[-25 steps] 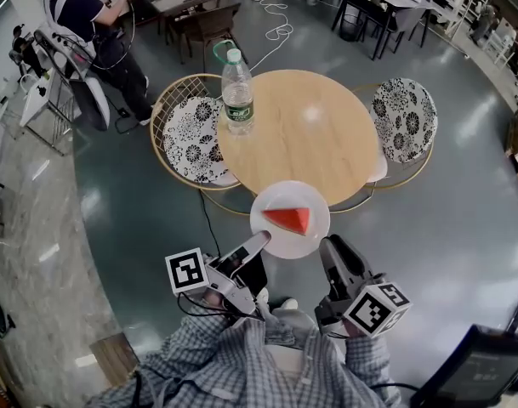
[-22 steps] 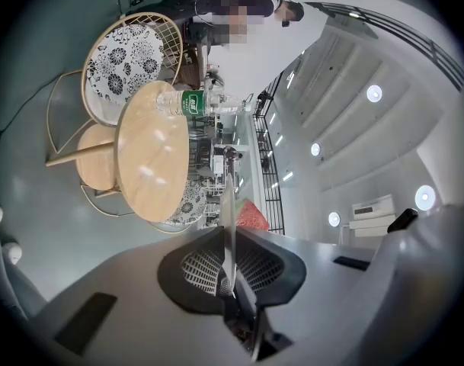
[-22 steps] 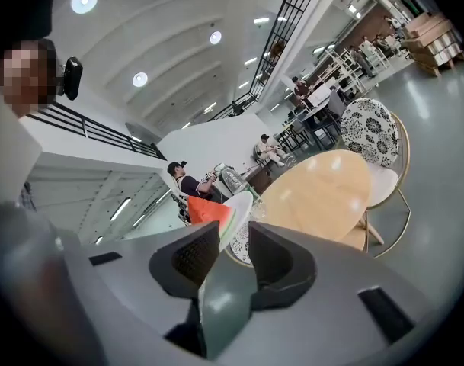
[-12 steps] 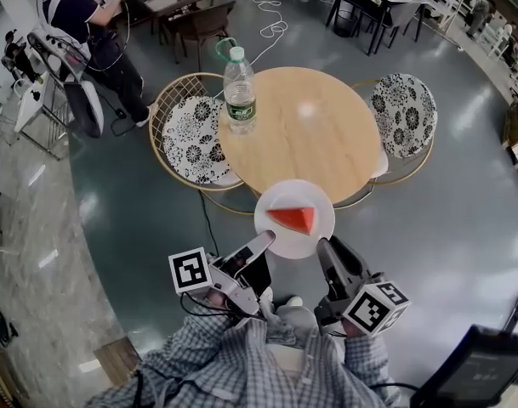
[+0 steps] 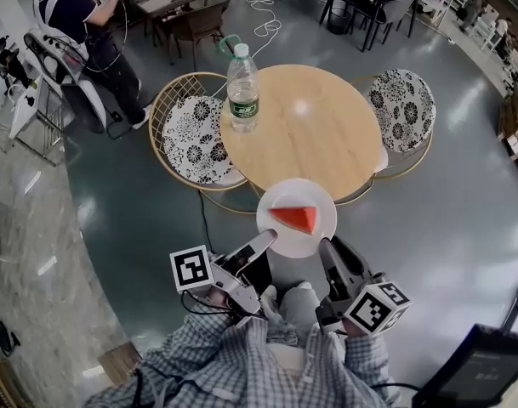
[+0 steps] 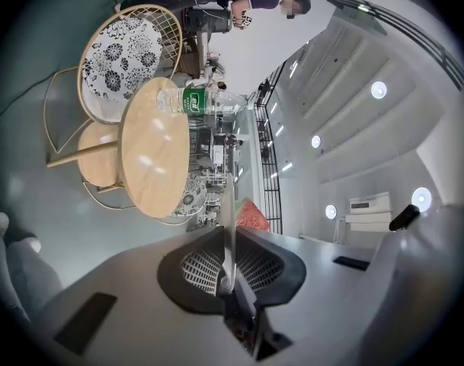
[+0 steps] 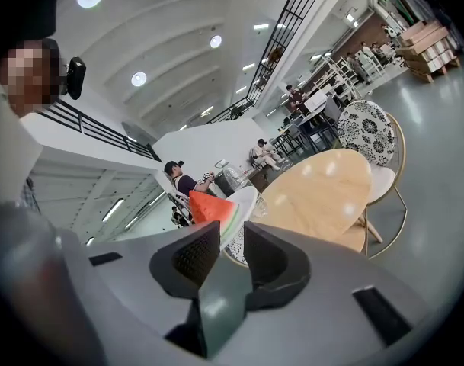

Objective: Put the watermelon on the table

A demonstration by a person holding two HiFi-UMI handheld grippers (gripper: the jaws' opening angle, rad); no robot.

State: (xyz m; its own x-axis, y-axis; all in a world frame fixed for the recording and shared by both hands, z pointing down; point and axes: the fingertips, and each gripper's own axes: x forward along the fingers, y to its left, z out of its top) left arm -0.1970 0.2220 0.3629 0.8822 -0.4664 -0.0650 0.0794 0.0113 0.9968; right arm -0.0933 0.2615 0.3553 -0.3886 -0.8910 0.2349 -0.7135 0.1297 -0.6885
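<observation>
A red wedge of watermelon [image 5: 294,218] lies on a white plate [image 5: 280,202] held in the air at the near edge of the round wooden table [image 5: 305,117]. My left gripper [image 5: 267,238] is shut on the plate's left rim. In the left gripper view that plate [image 6: 231,204] shows edge-on between the pads, with the watermelon [image 6: 251,213] behind it. My right gripper [image 5: 325,243] grips the near right rim. In the right gripper view the plate [image 7: 244,198] runs in between the jaws and the watermelon [image 7: 209,207] sits just past them.
A clear water bottle [image 5: 241,79] with a green label stands on the table's left side. Two wire chairs with patterned cushions, one at the left [image 5: 190,134] and one at the right [image 5: 401,109], flank the table. A person [image 5: 80,19] stands far left beside more furniture.
The plate and both grippers have edged slightly toward the table. Both grips look the same.
</observation>
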